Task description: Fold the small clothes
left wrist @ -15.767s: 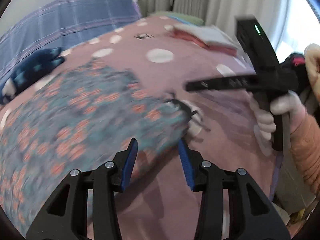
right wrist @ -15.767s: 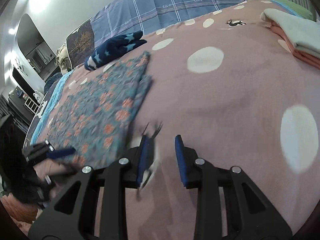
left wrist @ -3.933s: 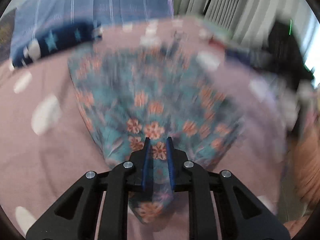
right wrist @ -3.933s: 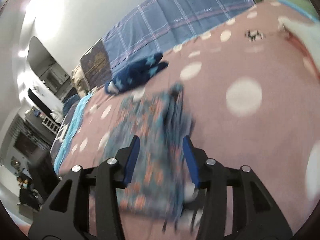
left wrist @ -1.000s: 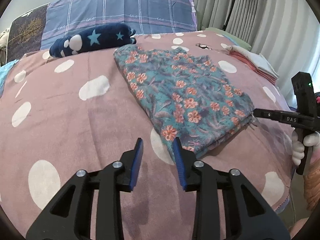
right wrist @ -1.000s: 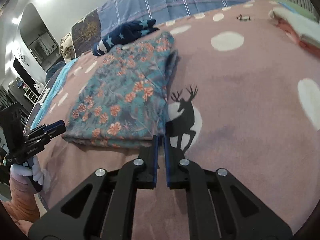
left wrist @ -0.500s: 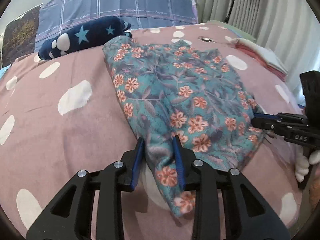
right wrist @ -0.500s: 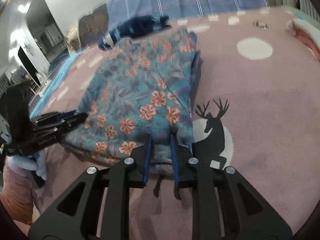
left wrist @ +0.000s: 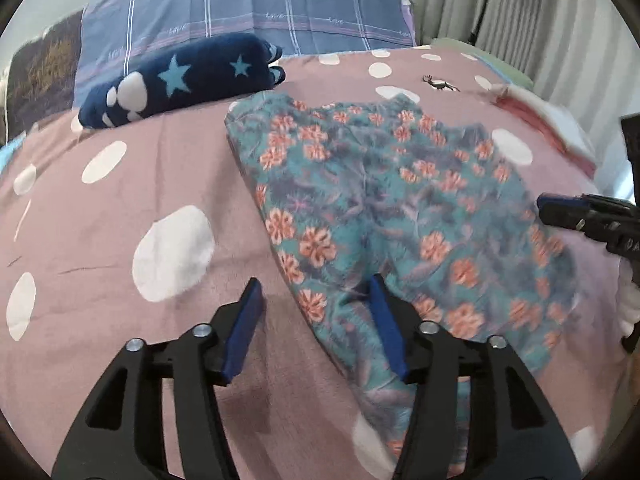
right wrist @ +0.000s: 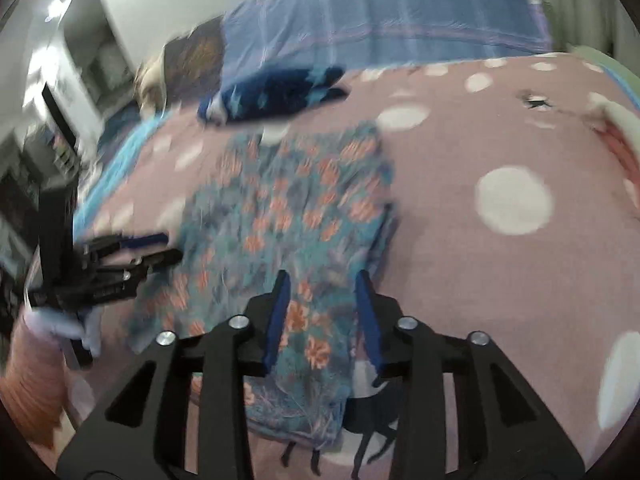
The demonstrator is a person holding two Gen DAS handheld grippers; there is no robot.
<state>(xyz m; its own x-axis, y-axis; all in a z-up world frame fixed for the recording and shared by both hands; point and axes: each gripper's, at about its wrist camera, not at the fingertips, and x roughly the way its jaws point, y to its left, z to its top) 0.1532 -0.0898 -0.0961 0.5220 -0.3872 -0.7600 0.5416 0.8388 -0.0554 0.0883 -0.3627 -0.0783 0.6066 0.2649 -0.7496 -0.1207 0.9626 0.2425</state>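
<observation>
A teal floral garment (left wrist: 400, 208) lies folded flat on the pink polka-dot blanket (left wrist: 120, 208). My left gripper (left wrist: 316, 304) is open over its near left edge, with nothing between the jaws. My right gripper (right wrist: 322, 300) is open above the garment's (right wrist: 280, 208) near right corner, holding nothing. Each gripper shows in the other's view: the right one (left wrist: 568, 210) at the garment's right side, the left one (right wrist: 160, 246) at its left side.
A navy star-patterned roll (left wrist: 180, 76) lies behind the garment, before blue plaid pillows (left wrist: 248, 4). A stack of folded white and red clothes (left wrist: 540, 116) sits at the right. Curtains (left wrist: 540, 12) hang beyond. A deer print (right wrist: 372, 432) marks the blanket near my right gripper.
Both grippers have opened wide and drawn back a little from the garment's near edge. The garment has settled flat on the blanket.
</observation>
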